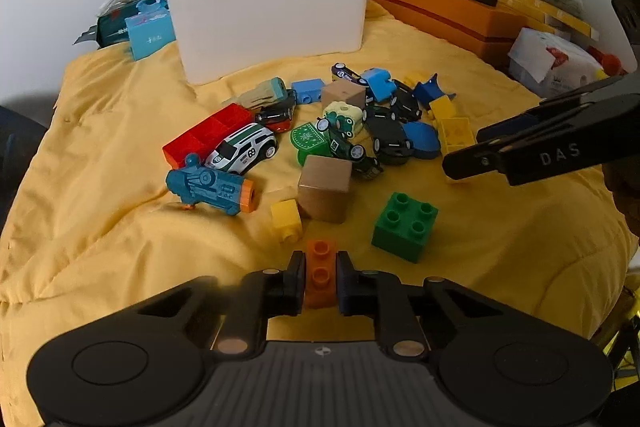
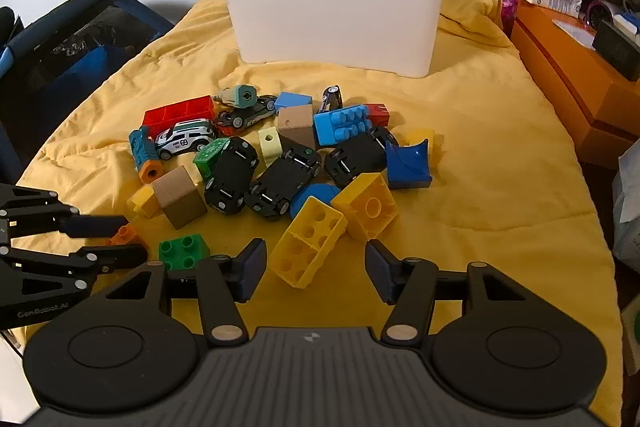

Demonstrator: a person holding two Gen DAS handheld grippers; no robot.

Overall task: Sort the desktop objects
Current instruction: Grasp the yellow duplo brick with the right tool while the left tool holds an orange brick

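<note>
Open yellow cloth (image 2: 500,155) to the right of the toy pile and in front of it; crowded along the far edge by a white bin (image 2: 336,11), and on the right by orange boxes (image 2: 560,75) stacked with clutter. Dark gear (image 2: 72,39) off the left edge. Soft, wrinkled fabric over the whole surface, a plain pale wall behind. Left gripper (image 1: 320,277) clamped on a small orange brick (image 1: 320,273), studs facing the camera, held low at the near edge of the pile, just beside a green four-stud brick (image 1: 406,225). Right gripper (image 2: 316,267) with jaws apart and empty, either side of the near end of a long yellow brick (image 2: 308,245) lying hollow side up, pads not touching it. Next to that, a square yellow brick (image 2: 366,205), also upturned. Behind, several black toy cars (image 2: 286,183) on their roofs, a white car (image 2: 186,139), a teal toy blaster (image 2: 144,155) with an orange muzzle, two tan wooden cubes (image 2: 180,197), a red block (image 2: 178,113), and blue plastic pieces (image 2: 408,163), glossy and hard-edged, jumbled and touching.
</note>
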